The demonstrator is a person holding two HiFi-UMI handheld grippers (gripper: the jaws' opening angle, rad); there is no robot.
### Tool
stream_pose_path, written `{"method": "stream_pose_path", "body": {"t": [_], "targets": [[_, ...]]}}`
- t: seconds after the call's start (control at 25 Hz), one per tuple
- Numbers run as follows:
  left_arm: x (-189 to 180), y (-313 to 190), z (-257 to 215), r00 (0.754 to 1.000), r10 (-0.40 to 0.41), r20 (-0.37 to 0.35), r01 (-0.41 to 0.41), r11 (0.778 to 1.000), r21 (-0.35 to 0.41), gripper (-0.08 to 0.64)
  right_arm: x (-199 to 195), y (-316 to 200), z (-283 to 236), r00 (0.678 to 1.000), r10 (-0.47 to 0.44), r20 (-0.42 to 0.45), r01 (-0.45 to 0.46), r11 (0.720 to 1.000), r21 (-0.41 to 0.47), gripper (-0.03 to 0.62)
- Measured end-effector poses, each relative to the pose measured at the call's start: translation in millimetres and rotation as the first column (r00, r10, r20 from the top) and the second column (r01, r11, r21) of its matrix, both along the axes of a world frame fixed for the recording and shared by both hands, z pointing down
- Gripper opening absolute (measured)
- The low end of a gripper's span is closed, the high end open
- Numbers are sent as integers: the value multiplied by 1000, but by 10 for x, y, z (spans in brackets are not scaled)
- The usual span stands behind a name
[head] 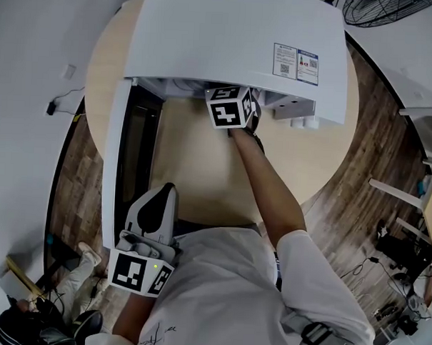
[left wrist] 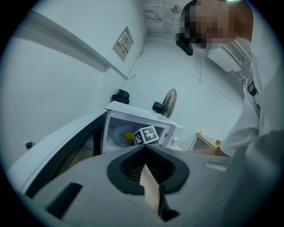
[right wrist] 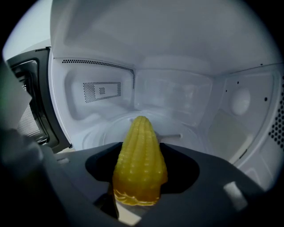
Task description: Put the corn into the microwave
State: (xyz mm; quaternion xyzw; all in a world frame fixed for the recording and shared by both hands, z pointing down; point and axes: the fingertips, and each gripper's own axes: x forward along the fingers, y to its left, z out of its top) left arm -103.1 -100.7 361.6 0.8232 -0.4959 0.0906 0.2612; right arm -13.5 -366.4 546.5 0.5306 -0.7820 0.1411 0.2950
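Note:
A yellow corn cob [right wrist: 139, 133] sits tip-forward between the jaws of my right gripper [right wrist: 140, 153], which is shut on its thick end. The cob points into the open white microwave [head: 236, 33], just above the front of the glass turntable [right wrist: 106, 131]. From the head view only the right gripper's marker cube [head: 229, 106] shows at the cavity mouth; its fingers are hidden under the microwave's top. The microwave door [head: 120, 164] hangs open to the left. My left gripper [head: 154, 201] is held low near the person's body, shut with nothing in it, aimed at the microwave [left wrist: 133, 119].
The microwave stands on a round wooden table [head: 195, 167]. A floor fan [head: 380, 7] is behind it at the top right. Desks and cables [head: 407, 212] line the right side. Another person's foot [head: 87, 254] is on the floor at lower left.

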Motion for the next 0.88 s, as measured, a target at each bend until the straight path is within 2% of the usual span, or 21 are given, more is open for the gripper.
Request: {"method": "stream_pose_path", "body": {"t": [0.64, 0.88], "targets": [[73, 82, -58, 1000, 12, -5, -11, 1000, 21, -10, 5, 75, -170, 999, -11, 41, 11, 1000, 7, 296], [77, 116, -120, 1000, 12, -10, -12, 999, 38, -11, -38, 165, -312, 996, -27, 90, 24, 999, 32, 296]]}}
